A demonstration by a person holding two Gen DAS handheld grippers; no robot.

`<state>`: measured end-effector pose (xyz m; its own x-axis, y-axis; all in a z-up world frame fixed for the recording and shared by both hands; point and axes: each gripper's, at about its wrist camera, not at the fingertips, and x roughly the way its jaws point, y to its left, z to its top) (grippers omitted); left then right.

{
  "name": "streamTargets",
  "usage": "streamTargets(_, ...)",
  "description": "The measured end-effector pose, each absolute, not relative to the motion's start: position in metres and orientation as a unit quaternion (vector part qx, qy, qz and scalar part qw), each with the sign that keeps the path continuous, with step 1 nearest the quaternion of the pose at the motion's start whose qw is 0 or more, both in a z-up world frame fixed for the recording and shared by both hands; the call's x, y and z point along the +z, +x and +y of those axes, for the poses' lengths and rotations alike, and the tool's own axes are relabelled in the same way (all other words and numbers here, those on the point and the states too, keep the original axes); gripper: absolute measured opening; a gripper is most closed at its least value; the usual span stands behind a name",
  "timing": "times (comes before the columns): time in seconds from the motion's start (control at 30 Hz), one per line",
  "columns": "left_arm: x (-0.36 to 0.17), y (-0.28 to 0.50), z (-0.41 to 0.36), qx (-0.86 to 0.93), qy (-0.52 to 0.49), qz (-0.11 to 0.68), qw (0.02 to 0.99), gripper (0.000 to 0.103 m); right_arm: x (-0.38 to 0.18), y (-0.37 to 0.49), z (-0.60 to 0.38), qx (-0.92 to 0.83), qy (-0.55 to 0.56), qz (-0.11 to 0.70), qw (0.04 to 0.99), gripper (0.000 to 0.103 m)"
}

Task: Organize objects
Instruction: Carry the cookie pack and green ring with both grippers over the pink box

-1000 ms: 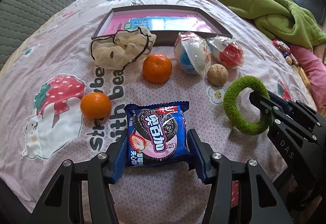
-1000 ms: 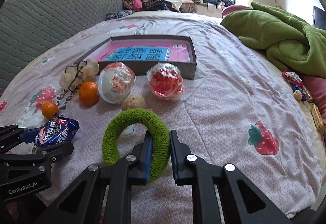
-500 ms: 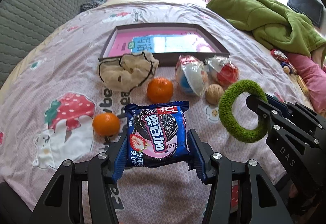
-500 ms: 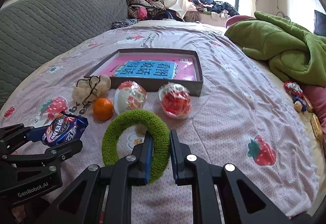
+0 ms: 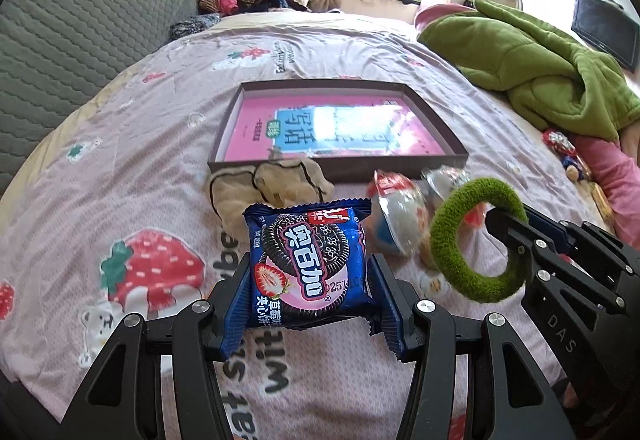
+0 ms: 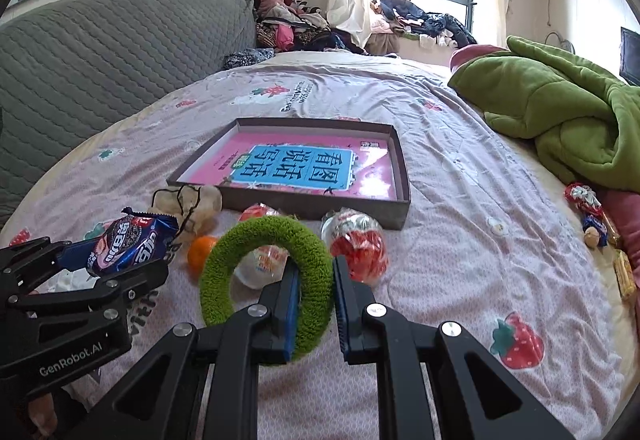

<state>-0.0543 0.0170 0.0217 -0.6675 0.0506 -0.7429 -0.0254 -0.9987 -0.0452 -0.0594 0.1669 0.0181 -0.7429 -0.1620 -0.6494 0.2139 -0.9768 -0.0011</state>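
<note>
My left gripper (image 5: 310,292) is shut on a blue cookie packet (image 5: 308,264) and holds it above the bedsheet; the packet also shows in the right wrist view (image 6: 128,240). My right gripper (image 6: 314,292) is shut on a green fuzzy ring (image 6: 264,280), also lifted; the ring shows in the left wrist view (image 5: 472,240). A shallow brown box (image 5: 440,120) with a pink and blue book inside lies ahead, in the right wrist view too (image 6: 402,168). Before it lie a beige cloth pouch (image 5: 264,188), two wrapped toy balls (image 6: 358,240) and an orange (image 6: 200,250).
A green blanket (image 6: 568,112) is heaped at the right. Small toys and sweets (image 6: 592,216) lie at the right edge of the bed. A grey quilted headboard (image 6: 100,52) stands at the left, with piled clothes (image 6: 300,28) at the back.
Both grippers have risen from the sheet with the packet and the ring, and moved forward toward the box. The views tilt up; the oranges and walnut are now largely hidden behind the held items.
</note>
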Motion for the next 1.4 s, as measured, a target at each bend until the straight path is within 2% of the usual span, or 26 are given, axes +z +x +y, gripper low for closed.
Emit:
streamTargets(0.67, 0.044, -0.115, 0.008, 0.927, -0.374, 0.011, 0.028, 0.057, 0.034, -0.114, 0.168, -0.941, 0.327, 0.028, 0.087, 0.016)
streamTargets(1.4, 0.054, -0.162, 0.004, 0.928, -0.372, -0.001, 0.029, 0.057, 0.053, -0.153, 0.173, -0.95, 0.301, 0.034, 0.076, 0.016)
